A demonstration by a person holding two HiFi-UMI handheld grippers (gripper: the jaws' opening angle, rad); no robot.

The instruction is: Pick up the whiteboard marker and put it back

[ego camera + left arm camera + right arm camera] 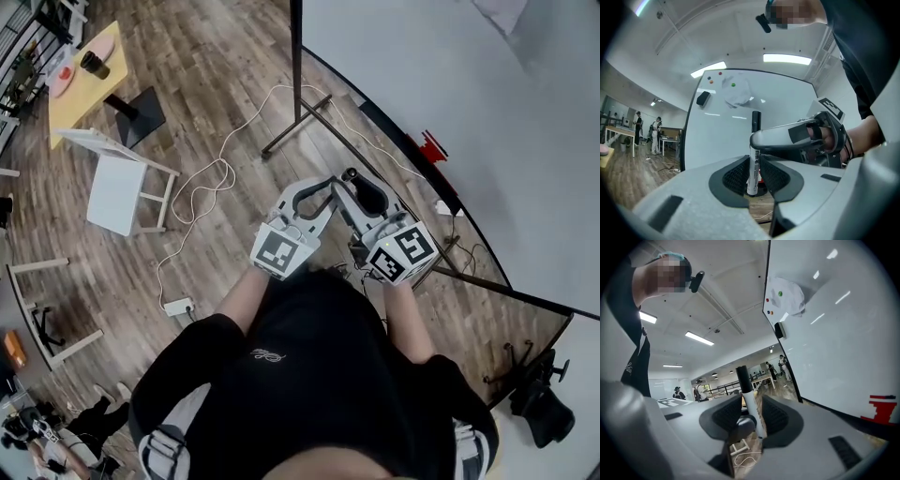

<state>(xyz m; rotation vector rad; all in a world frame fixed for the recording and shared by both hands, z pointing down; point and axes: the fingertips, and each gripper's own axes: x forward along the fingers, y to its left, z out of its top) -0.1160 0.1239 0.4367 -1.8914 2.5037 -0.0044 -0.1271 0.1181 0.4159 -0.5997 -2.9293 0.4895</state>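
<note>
The whiteboard marker (753,165), white with a black cap, stands upright between the pads of my left gripper (753,177), which press on it from both sides. One grey finger (787,137) of my right gripper crosses in front of the marker from the right. In the right gripper view the marker (749,399) leans between the jaws of my right gripper (752,422), with a sliver of room at the left pad. In the head view my left gripper (314,187) and right gripper (354,183) meet tip to tip in front of me, beside the whiteboard (450,94).
An eraser (702,98) and a crumpled cloth (737,96) stick to the whiteboard, with a red piece (431,147) at its lower edge. Its stand legs (298,127) spread over the wooden floor. A white stool (117,187), a cable with a power strip (178,307) and a yellow table (84,89) lie left.
</note>
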